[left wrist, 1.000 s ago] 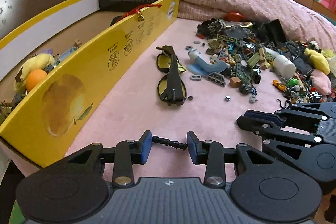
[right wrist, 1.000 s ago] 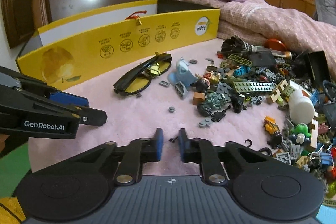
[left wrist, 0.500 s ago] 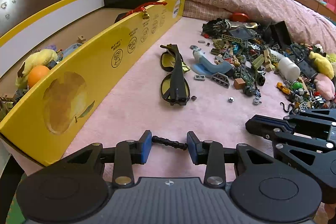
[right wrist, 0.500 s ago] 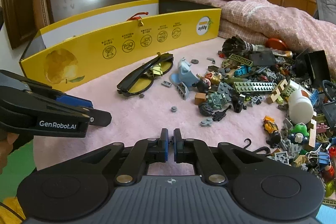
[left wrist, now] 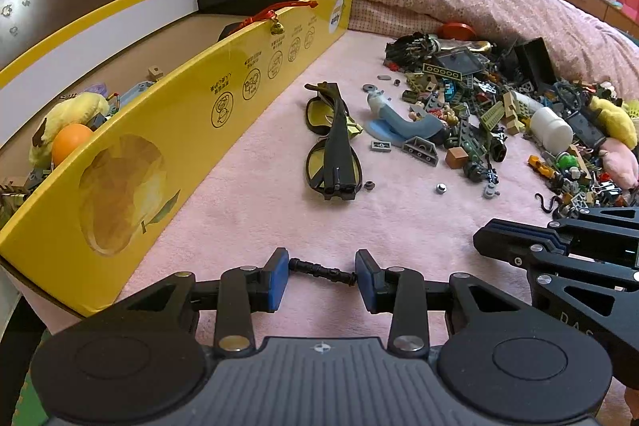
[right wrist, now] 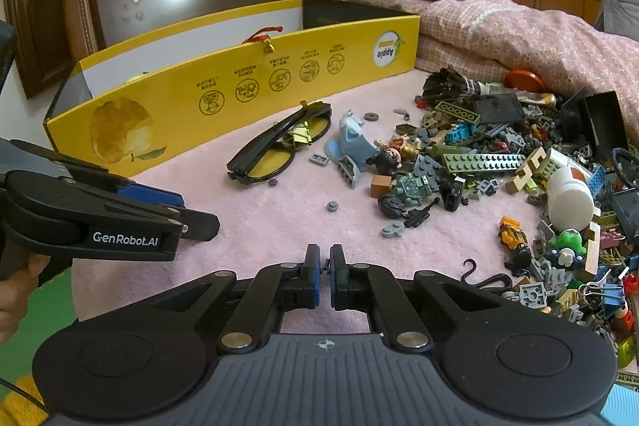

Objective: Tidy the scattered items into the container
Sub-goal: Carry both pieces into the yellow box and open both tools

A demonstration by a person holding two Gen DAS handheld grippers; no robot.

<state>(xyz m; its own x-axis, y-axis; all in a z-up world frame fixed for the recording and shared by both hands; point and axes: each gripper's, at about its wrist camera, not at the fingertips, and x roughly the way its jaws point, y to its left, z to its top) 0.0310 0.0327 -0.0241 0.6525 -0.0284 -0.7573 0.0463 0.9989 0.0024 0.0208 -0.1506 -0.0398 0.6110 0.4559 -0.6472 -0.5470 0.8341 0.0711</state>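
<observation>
The yellow box (left wrist: 167, 130) lies long and open-topped on the bed (left wrist: 247, 210), ahead and to the left of the left gripper (left wrist: 321, 272). Its low wall faces the clutter, probably so things can be lifted over it; an orange ball (left wrist: 72, 146) and a yellow plush toy (left wrist: 76, 110) already sit inside at the near end. The pile of toy bricks and odds (right wrist: 499, 162) spreads ahead and to the right of both jaws, well apart from the box, so most of the tidying appears undone. The folded sunglasses (left wrist: 333, 142) lie between box and pile, straight ahead of the left jaws, their long axis running away from those jaws with the arm tips nearest. The left jaws are part-way apart and clamp a thin black rod (left wrist: 321, 269) end to end, one tip against each blue pad. Its long axis therefore runs crosswise, left to right, roughly level above the bed; held that way it can be carried sideways to the box and dropped. The right gripper (right wrist: 324, 274) hovers just right of the left one, its jaws drawn nearly together on a tiny dark piece (right wrist: 325, 268) too small to identify. A black hook (right wrist: 485, 276) lies on the bed just right of those jaws.
</observation>
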